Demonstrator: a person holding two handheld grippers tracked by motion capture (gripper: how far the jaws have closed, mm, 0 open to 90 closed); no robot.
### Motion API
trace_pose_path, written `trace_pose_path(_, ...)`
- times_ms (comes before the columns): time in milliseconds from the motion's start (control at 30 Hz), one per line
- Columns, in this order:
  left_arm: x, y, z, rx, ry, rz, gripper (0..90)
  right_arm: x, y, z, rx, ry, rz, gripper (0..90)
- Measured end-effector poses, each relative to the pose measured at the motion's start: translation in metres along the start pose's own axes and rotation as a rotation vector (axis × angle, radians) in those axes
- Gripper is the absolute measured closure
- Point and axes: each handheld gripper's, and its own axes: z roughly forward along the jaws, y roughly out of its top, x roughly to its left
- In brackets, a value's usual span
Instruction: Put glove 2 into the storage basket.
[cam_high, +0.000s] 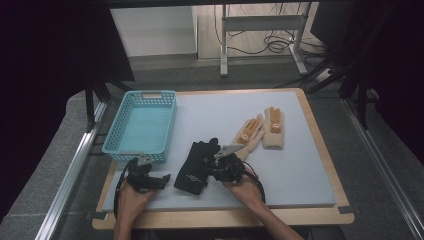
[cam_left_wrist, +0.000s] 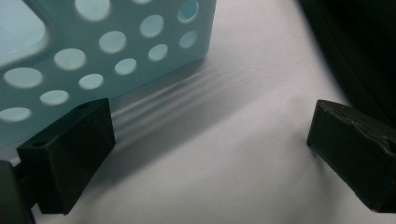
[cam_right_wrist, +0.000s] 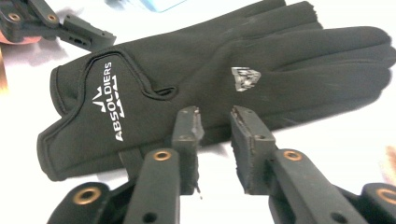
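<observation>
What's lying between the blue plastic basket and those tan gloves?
Bare pale blue mat separates the blue perforated basket from the tan gloves, as the high view shows.

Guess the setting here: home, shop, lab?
Probably a lab recording station: a foam-topped table framed by metal rails, loose cables on the floor behind, and staged props, a black glove and blue basket.

A black glove (cam_right_wrist: 196, 70) lies flat on the grey surface (cam_high: 300, 165), white "ABSOLDIERS" lettering facing up, beside a blue basket (cam_high: 142, 125).
</observation>
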Motion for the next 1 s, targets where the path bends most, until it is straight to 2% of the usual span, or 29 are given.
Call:
trace_pose_path(200,0.0,0.0,0.0,0.001,-0.001,-0.004,1.1,-0.017,-0.009,-0.027,-0.011,-0.079,-0.018,50.7)
trace_pose_path(533,0.001,-0.001,0.0,-0.005,-0.004,-0.01,1.2,-0.059,-0.043,-0.073,-0.02,-0.182,0.059,28.6)
trace_pose_path(800,0.0,-0.001,0.0,-0.005,-0.003,-0.008,1.2,-0.09,-0.076,-0.103,-0.024,-0.291,0.117,22.3)
trace_pose_path(1000,0.0,-0.001,0.0,-0.006,-0.004,-0.011,1.5,-0.105,-0.097,-0.112,-0.012,-0.362,0.15,21.1)
